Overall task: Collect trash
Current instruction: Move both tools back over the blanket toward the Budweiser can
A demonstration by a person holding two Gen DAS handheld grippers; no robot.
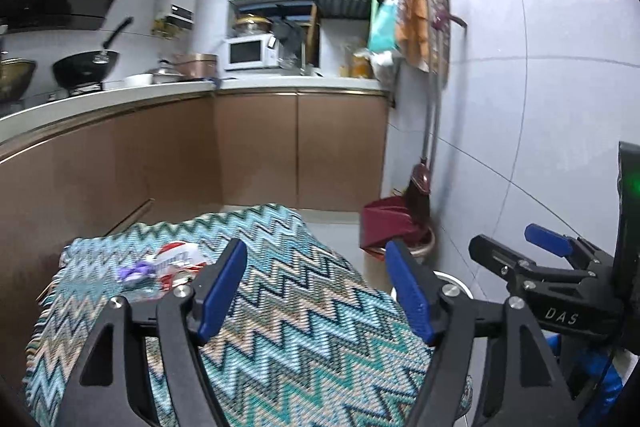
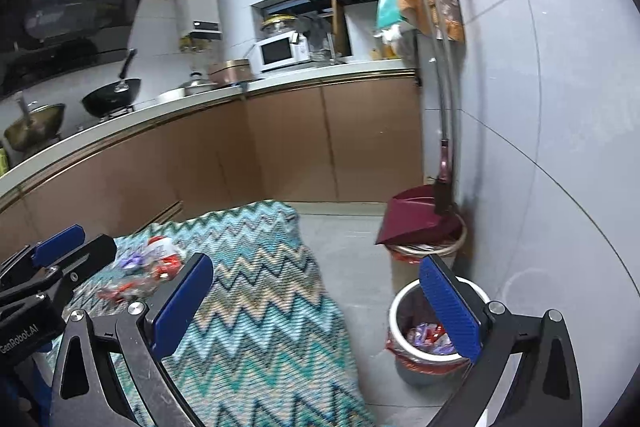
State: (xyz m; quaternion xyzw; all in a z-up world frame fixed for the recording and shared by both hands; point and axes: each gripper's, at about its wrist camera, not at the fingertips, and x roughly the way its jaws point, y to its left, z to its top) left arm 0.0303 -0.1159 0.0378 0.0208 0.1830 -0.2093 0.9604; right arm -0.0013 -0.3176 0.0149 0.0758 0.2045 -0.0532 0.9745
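Both jaws spread, empty: left gripper (image 1: 316,291) and right gripper (image 2: 320,307) above zigzag cloth (image 2: 272,307). Wrappers (image 2: 148,271) on cloth's far-left part. Bin (image 2: 400,311) beside cloth's right edge holds wrappers; dustpan (image 2: 412,219) beyond.

Both wrist views overlook the zigzag cloth (image 1: 304,307) and kitchen.

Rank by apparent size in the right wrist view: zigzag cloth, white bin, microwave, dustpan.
1. zigzag cloth
2. white bin, though nearness inflates it
3. dustpan
4. microwave, far away, so unsure against the dustpan
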